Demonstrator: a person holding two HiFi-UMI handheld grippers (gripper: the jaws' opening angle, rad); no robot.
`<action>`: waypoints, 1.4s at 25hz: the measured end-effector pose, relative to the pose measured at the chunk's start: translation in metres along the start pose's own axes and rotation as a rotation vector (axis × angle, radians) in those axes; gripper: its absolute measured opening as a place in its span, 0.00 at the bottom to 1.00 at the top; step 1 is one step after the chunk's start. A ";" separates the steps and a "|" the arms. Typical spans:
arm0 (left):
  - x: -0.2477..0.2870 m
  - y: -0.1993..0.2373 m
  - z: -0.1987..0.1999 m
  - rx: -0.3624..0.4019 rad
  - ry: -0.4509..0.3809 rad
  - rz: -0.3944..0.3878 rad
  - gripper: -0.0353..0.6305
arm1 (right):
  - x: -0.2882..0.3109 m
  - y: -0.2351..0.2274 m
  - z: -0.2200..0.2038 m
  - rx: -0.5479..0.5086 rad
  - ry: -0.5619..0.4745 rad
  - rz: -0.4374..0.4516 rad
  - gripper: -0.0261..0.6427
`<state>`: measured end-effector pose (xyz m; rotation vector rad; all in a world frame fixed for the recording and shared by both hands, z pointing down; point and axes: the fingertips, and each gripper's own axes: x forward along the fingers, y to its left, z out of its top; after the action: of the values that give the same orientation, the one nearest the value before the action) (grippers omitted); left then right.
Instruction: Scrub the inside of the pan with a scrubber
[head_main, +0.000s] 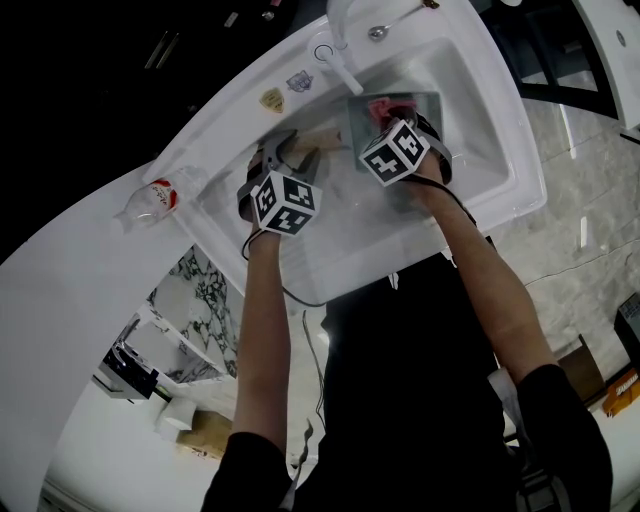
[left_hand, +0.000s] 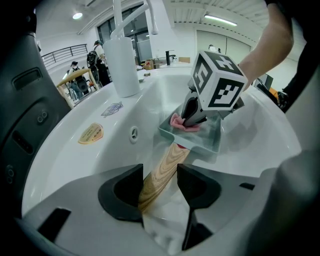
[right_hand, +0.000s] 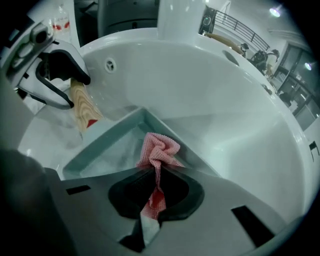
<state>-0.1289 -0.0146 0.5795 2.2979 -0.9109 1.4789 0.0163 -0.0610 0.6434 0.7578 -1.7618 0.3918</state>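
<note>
Left jaws: the left gripper (left_hand: 160, 175) has its jaws set wide and closed on the wooden handle (left_hand: 172, 157), which runs up between them toward the pan.
Right jaws: the right gripper (right_hand: 157, 170) has its jaws pinched together on the scrubber (right_hand: 159, 150). A strip of the scrubber trails back through the jaws, and its bunched end sticks out in front of them.
Scrubber: pink mesh cloth, crumpled, with its bunched end down inside the pan near the far corner.
Pan: the pan (right_hand: 107, 150) is square and pale grey with low walls. It sits inside the sink, with its handle end toward the left gripper and the right gripper directly above its floor.
Arms: both bare forearms reach down over the basin, and the marker cubes sit side by side just apart.
Sink: the sink (head_main: 520, 170) is a deep white basin with a round overflow hole (left_hand: 133, 133) in its back wall and two stickers (head_main: 272, 99) on the rim above it.
Faucet: the white faucet (head_main: 343, 35) rises from the far rim behind the pan.
Bench: the bench (head_main: 80, 300) is white and curved. A clear bottle (head_main: 150, 203) with a red label lies on it just left of the sink.
Spoon: a spoon (head_main: 385, 28) rests on the rim beyond the faucet.
</note>
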 end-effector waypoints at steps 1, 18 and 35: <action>0.000 0.000 0.000 0.000 0.000 0.000 0.38 | -0.001 0.007 0.007 -0.007 -0.021 0.008 0.10; 0.000 0.001 -0.001 -0.003 -0.009 -0.003 0.38 | -0.007 0.019 -0.016 -0.305 0.030 0.026 0.10; 0.000 0.001 -0.001 -0.009 -0.010 -0.001 0.38 | -0.017 0.042 -0.044 -0.117 0.142 0.179 0.10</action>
<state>-0.1298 -0.0151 0.5798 2.3014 -0.9174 1.4608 0.0233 0.0014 0.6467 0.4790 -1.7074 0.4467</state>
